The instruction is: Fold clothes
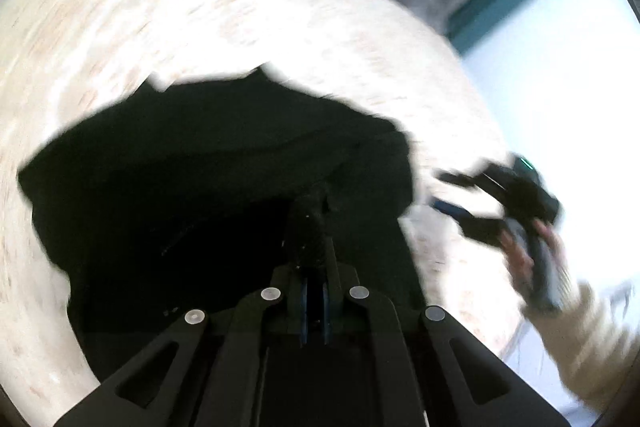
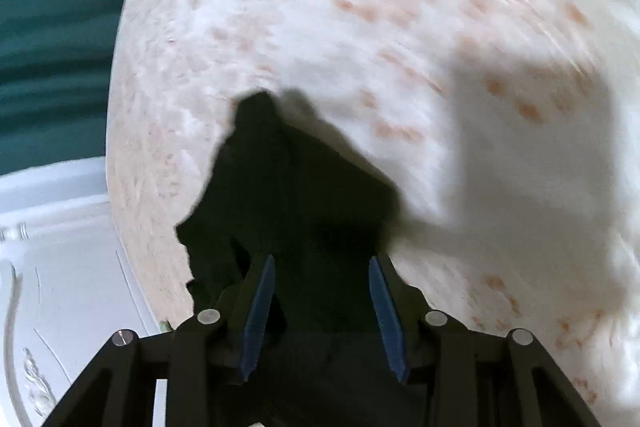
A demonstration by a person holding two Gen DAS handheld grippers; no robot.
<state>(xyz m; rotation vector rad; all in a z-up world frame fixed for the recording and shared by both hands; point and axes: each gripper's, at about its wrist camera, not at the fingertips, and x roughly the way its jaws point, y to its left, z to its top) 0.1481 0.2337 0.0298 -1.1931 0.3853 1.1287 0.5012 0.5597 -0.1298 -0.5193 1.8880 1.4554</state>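
Two grippers work one black garment (image 1: 208,187), which lies bunched on the pale patterned tabletop (image 1: 200,27), and the landmark for both is that dark cloth. The left gripper (image 1: 314,247) has its jaws pinched nearly together on a raised ridge of fabric near the garment's right edge. The right gripper (image 2: 322,291) stands at a middling gap with dark cloth lying between its blue pads (image 2: 260,307); whether they press it I cannot tell. In the left view it sits just off the garment's right side, in a hand (image 1: 532,259) with a cream sleeve (image 1: 592,339). To fold cleanly, I judge both should hold one edge taut and carry it over level, so nothing bunches underneath.
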